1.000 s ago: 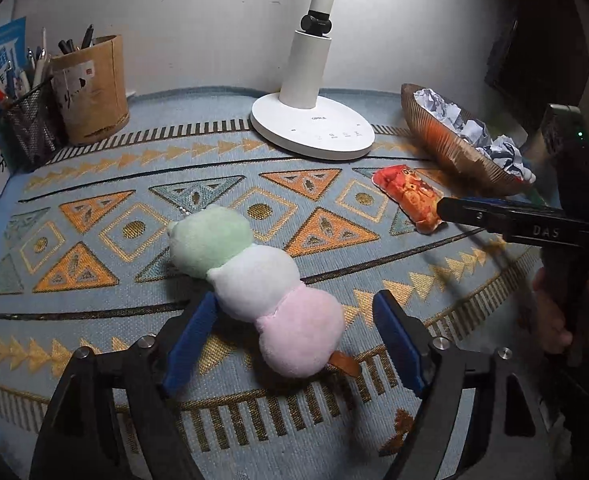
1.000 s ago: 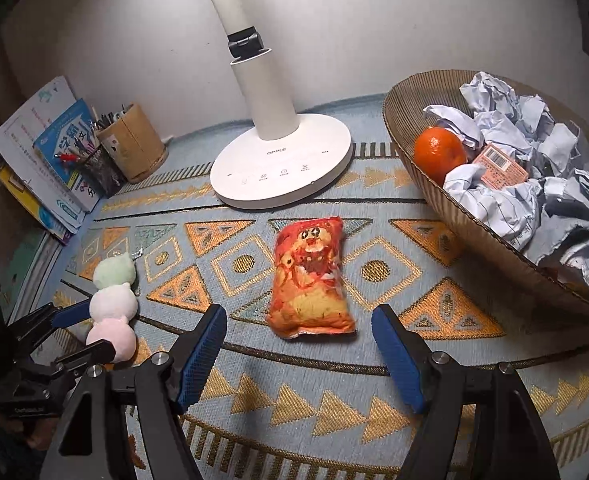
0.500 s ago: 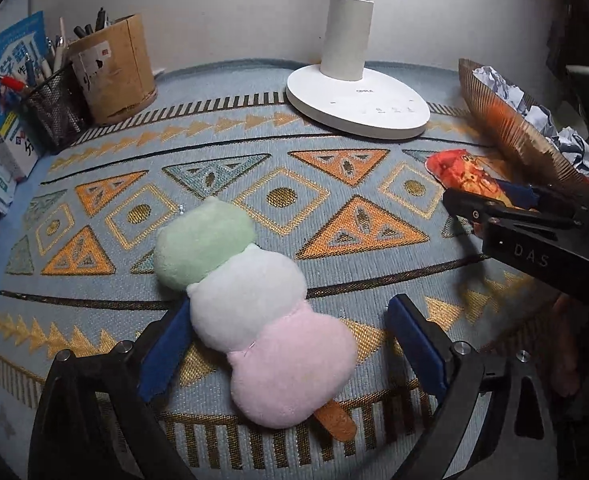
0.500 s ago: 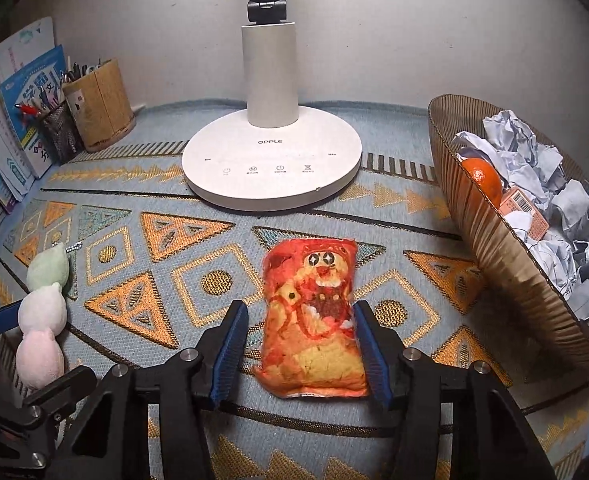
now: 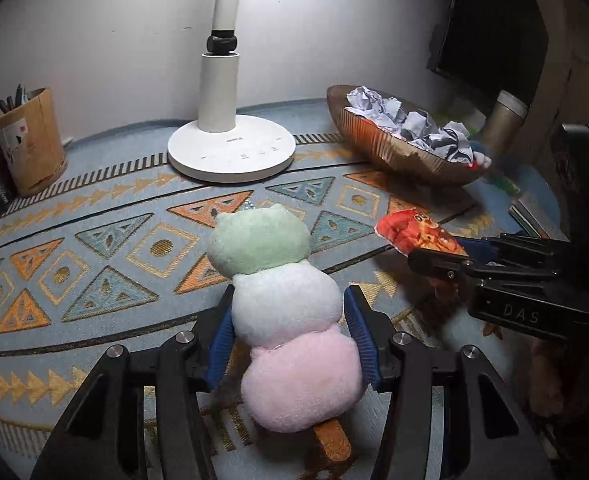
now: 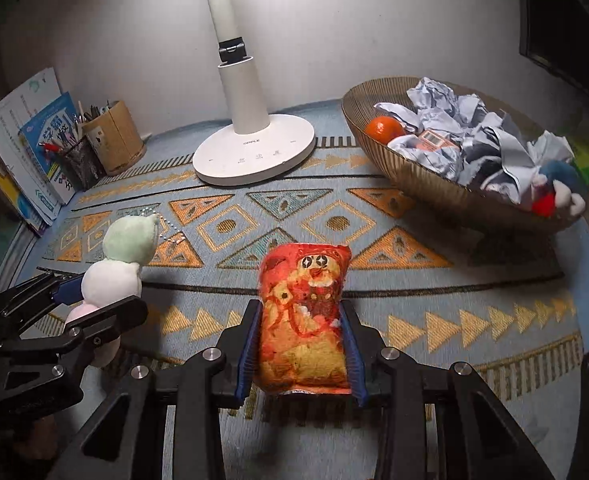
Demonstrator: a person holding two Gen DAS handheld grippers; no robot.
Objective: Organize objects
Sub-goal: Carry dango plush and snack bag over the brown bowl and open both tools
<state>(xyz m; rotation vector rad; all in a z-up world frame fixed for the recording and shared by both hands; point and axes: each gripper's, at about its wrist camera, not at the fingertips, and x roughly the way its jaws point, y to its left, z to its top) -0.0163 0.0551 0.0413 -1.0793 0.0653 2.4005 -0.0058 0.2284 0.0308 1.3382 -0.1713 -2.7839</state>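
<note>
Both grippers (image 5: 288,336) (image 6: 300,344) level, clamping (plush (image 5: 282,304), snack bag (image 6: 302,320)).

A pale blue woven mat with orange and teal triangle patterns (image 6: 302,204) covers the surface. On it at the far middle stands a white round-based desk lamp (image 6: 254,152); far right, a ribbed golden-brown bowl (image 6: 426,182) (heaped with crumpled paper); far left, a brown cardboard pen holder (image 6: 114,138) beside a black mesh pen cup (image 6: 80,160).

Green-white-pink plush (image 5: 282,308), red-orange snack bag (image 6: 303,320), blue mat (image 6: 414,320) with orange-teal triangles.
</note>
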